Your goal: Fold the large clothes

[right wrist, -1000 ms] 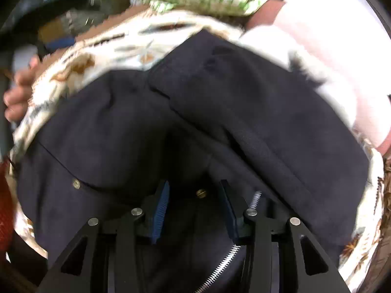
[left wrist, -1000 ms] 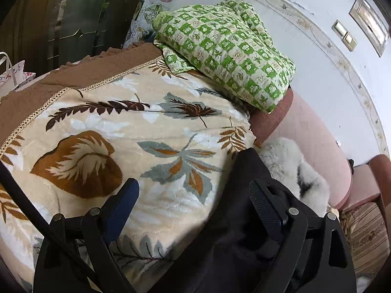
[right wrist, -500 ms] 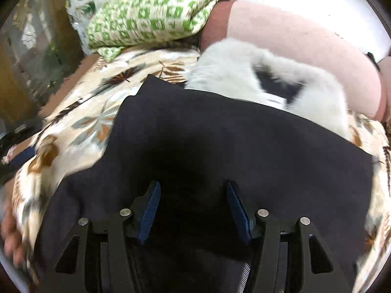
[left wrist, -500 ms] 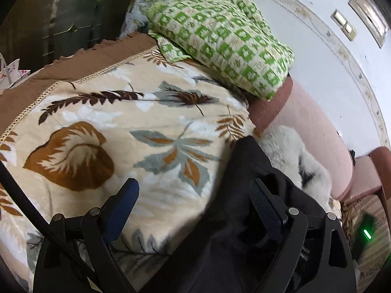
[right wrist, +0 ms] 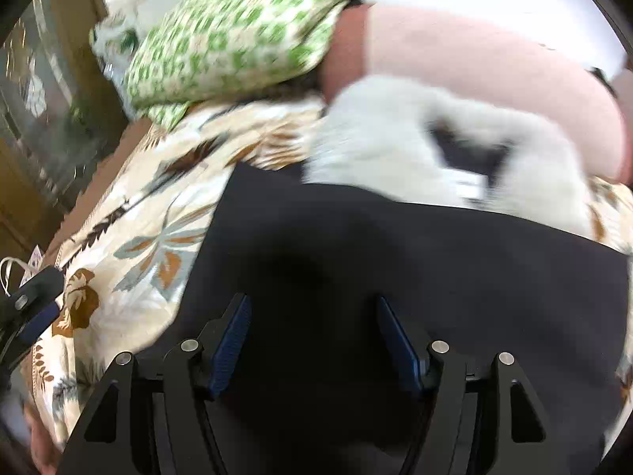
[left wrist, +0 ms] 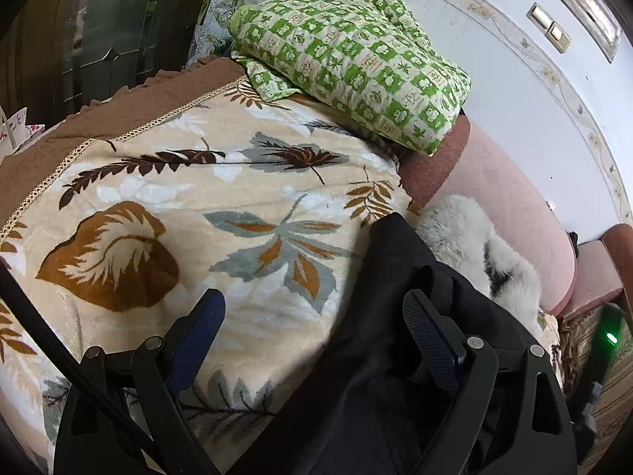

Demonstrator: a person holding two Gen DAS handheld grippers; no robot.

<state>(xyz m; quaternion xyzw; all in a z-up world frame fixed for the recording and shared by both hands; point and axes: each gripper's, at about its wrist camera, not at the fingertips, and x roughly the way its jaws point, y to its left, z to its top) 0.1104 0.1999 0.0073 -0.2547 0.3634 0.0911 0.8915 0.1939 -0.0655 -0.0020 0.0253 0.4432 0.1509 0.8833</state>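
Note:
A large black garment (right wrist: 395, 261) lies on a sofa covered with a beige leaf-print blanket (left wrist: 221, 213). It also shows in the left wrist view (left wrist: 387, 316), with its white fur collar (left wrist: 467, 237) at the far end. My left gripper (left wrist: 316, 332) is open, its right finger over the garment's left edge and its left finger over the blanket. My right gripper (right wrist: 312, 336) is open and empty just above the smooth black cloth. The collar shows blurred in the right wrist view (right wrist: 395, 134).
A green-and-white checked pillow (left wrist: 356, 55) rests on the pink sofa back (left wrist: 514, 206). A dark glass cabinet (left wrist: 103, 23) stands to the left. The left gripper's finger (right wrist: 35, 308) shows at the right view's left edge.
The right gripper opened wider, let go of the garment's zipper edge and pulled back; the garment now lies folded flat. The left gripper stayed open and barely moved.

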